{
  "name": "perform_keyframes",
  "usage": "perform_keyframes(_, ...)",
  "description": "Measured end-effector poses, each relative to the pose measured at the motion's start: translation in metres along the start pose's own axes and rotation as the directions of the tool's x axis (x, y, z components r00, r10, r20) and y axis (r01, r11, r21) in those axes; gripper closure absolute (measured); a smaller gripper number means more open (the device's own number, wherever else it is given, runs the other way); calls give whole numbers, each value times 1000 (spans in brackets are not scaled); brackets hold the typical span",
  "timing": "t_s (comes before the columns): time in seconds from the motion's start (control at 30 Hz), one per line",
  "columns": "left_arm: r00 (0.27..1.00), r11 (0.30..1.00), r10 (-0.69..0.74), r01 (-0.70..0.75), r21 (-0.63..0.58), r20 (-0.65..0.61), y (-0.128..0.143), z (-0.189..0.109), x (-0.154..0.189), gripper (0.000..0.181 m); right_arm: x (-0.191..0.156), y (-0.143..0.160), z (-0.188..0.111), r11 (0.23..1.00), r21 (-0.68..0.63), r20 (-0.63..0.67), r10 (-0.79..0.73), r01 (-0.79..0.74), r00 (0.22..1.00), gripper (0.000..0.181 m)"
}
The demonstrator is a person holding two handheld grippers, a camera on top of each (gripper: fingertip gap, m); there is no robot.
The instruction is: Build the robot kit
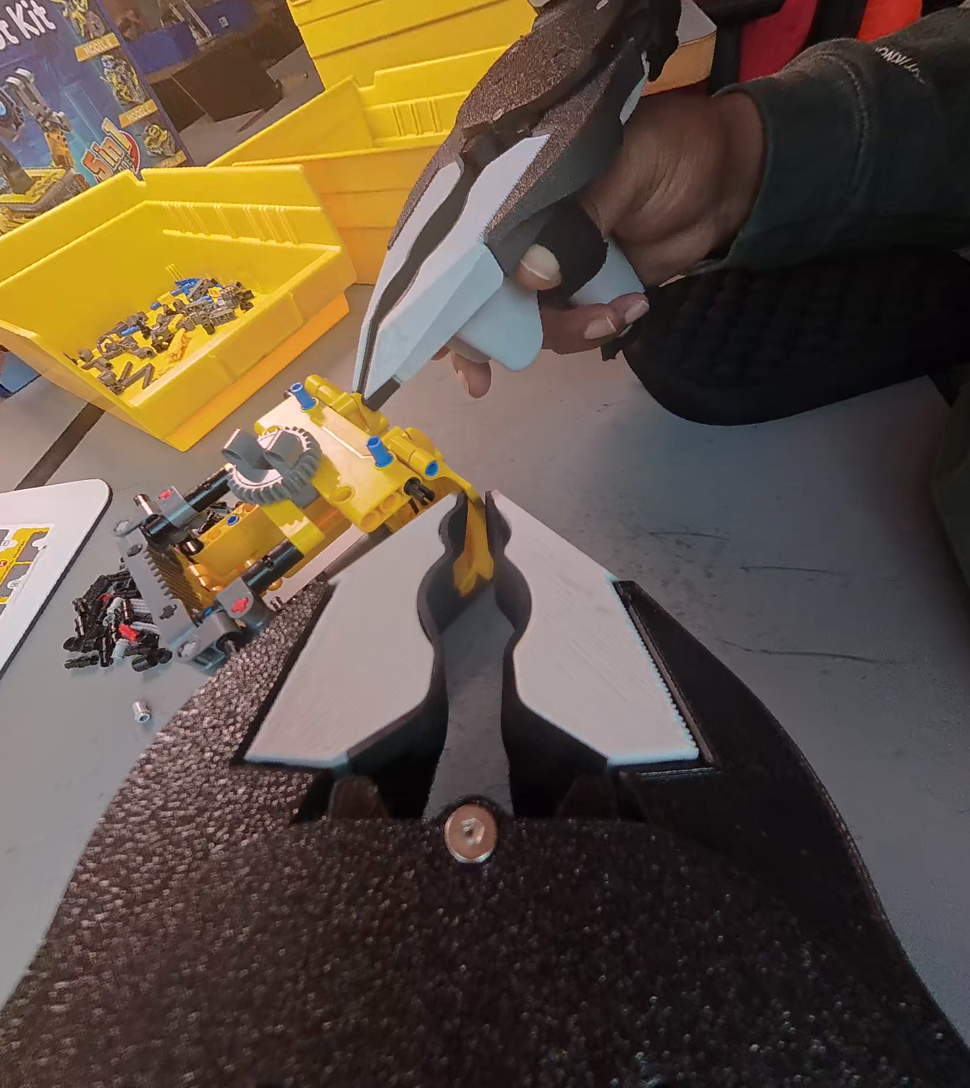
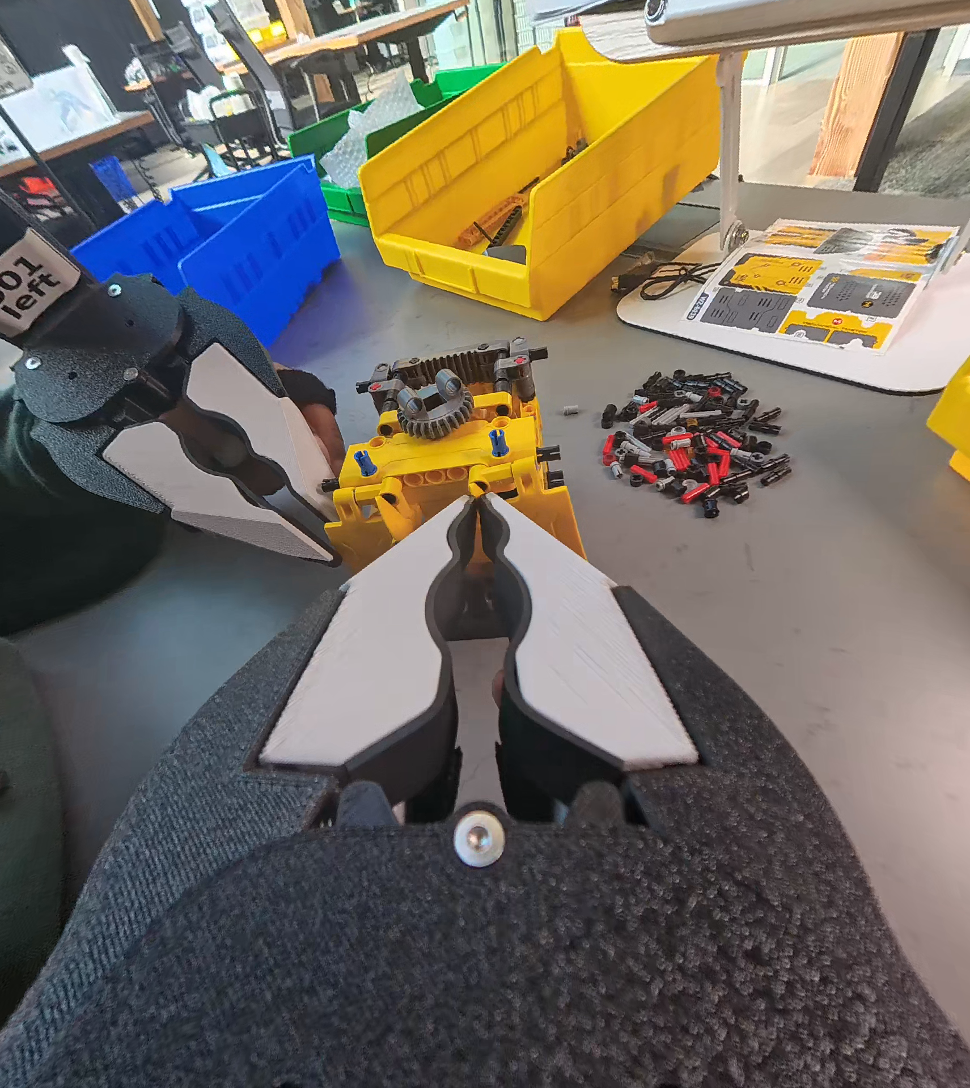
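The left gripper (image 1: 473,500) had its jaws clamped on a yellow side panel of the brick-built model (image 1: 317,488), which stood on the grey table (image 1: 735,530). The right gripper (image 2: 477,499) pinched the model's near yellow edge (jaws nearly touching). A pile of loose pins (image 2: 697,441) lay at three o'clock of the model, a yellow bin (image 2: 535,194) at twelve.

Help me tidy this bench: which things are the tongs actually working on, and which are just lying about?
In use: yellow brick model, pinched by left tongs and right tongs.
Lying about: loose pin pile; yellow bin; blue bin; sticker sheet; kit box.
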State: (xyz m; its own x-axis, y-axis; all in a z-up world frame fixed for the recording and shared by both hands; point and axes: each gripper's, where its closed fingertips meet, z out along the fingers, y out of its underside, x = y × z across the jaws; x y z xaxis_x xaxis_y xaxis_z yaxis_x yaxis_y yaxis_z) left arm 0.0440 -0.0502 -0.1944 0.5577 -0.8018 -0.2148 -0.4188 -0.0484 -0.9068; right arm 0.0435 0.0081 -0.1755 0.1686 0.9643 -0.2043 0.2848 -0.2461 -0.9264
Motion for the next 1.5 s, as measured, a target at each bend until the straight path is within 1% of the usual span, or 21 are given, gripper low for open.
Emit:
perform_keyframes(0.07,1000,1000,0,0,0,-1,0,0,0,176,0,0,0,1000,0,8,6,-6,1000,181)
perform_keyframes(0.17,1000,1000,-1,1,2,-5,0,0,1,176,-1,0,0,998,-9,-14,-58,58,998,181)
perform_keyframes(0.37,1000,1000,2,-2,3,-2,0,0,0,176,0,0,0,1000,-4,11,-9,9,1000,180)
perform_keyframes(0.47,1000,1000,-1,1,3,-1,0,0,0,176,0,0,0,998,-2,35,70,-70,997,181)
perform_keyframes(0.63,1000,1000,-5,5,0,-4,0,0,0,176,0,0,1,987,-8,62,159,-158,985,181)
perform_keyframes(0.77,1000,1000,-2,2,-1,-5,0,0,0,176,-1,0,1,988,-9,66,155,-155,986,181)
perform_keyframes(0.83,1000,1000,0,0,-2,-5,0,-1,0,176,-1,-1,-2,994,-7,74,109,-109,991,179)
perform_keyframes(0.87,1000,1000,3,-3,-2,-2,1,-2,0,176,0,0,-5,999,-31,62,35,-33,997,168)
perform_keyframes(0.93,1000,1000,8,-8,3,10,0,-5,-2,174,8,6,-9,985,-111,2,-136,136,991,150)
perform_keyframes(0.97,1000,1000,9,-10,7,16,-1,-8,-4,174,13,9,-9,973,-145,-22,-186,181,982,141)
perform_keyframes(1.0,1000,1000,8,-9,14,15,-2,-11,-5,174,14,13,-6,966,-172,-23,-201,194,979,133)
perform_keyframes(1.03,1000,1000,0,-1,24,8,-3,-15,-6,174,14,16,-1,965,-186,-12,-192,187,981,129)
perform_keyframes(1.1,999,999,-24,23,32,25,-2,-22,-13,171,14,21,12,965,-197,9,-177,175,984,131)
perform_keyframes(1.13,998,999,-34,33,24,51,1,-25,-19,172,15,23,17,963,-200,8,-184,182,983,145)
perform_keyframes(1.2,993,998,-65,65,6,102,8,-31,-31,172,17,23,22,964,-195,1,-183,180,983,148)
perform_keyframes(1.27,986,995,-92,95,-16,139,17,-35,-38,170,14,23,23,968,-196,-4,-163,159,987,148)
perform_keyframes(1.33,981,994,-95,102,-29,168,24,-37,-44,169,3,26,23,972,-196,13,-126,126,992,147)
perform_keyframes(1.43,979,993,-113,117,-15,167,27,-40,-49,166,-1,24,21,971,-185,-3,-152,149,988,147)
perform_keyframes(1.47,981,995,-93,97,-15,169,30,-41,-52,166,-4,23,20,969,-176,20,-175,176,984,142)
perform_keyframes(1.5,982,997,-78,81,-10,173,32,-43,-55,165,-12,22,18,963,-172,76,-198,209,977,135)
